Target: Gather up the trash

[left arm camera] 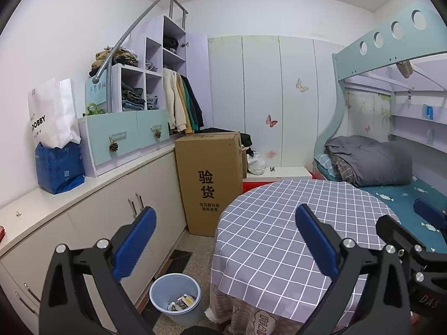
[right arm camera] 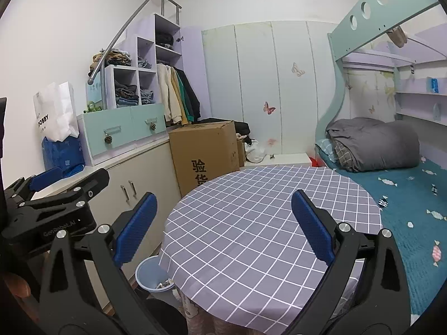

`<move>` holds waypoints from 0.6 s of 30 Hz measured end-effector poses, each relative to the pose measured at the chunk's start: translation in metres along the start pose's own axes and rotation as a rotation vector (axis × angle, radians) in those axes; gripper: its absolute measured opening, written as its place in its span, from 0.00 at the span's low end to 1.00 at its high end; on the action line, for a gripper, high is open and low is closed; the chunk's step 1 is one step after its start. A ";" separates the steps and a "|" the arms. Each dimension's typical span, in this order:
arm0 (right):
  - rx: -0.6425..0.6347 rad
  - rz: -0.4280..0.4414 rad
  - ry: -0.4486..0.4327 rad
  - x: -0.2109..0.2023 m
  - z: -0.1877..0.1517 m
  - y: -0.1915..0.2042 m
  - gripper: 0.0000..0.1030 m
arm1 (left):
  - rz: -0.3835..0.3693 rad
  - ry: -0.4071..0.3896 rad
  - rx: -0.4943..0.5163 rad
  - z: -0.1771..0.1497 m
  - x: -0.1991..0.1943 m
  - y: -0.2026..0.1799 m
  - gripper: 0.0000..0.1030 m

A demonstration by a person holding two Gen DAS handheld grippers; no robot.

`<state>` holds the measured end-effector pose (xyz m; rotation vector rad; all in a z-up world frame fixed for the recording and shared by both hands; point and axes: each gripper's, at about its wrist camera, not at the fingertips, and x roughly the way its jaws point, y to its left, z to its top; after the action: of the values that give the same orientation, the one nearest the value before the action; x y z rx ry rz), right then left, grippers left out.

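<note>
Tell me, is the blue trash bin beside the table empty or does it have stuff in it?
Not empty. The trash bin stands upright on the floor by the round table, with a few scraps and wrappers at its bottom.

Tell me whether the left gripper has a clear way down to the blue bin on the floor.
Probably yes. The left gripper is open and empty, and the bin stands low between the cabinet and the round table, its mouth uncovered. Only the tablecloth edge hangs close beside it.
</note>
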<state>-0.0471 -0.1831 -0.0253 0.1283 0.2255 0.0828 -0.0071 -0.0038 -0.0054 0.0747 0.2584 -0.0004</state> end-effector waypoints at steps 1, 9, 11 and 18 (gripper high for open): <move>0.002 -0.002 0.004 0.000 -0.001 -0.001 0.92 | 0.002 0.001 -0.001 0.000 0.000 0.000 0.95; 0.006 0.000 0.019 0.002 -0.005 -0.001 0.92 | 0.001 0.014 0.005 -0.004 0.002 -0.003 0.95; 0.008 0.002 0.020 0.002 -0.005 -0.001 0.92 | -0.001 0.016 0.007 -0.005 0.002 -0.004 0.95; 0.011 0.004 0.023 0.002 -0.006 0.000 0.92 | -0.005 0.022 0.006 -0.005 0.003 -0.004 0.95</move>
<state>-0.0470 -0.1820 -0.0317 0.1390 0.2483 0.0871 -0.0052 -0.0077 -0.0111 0.0800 0.2808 -0.0051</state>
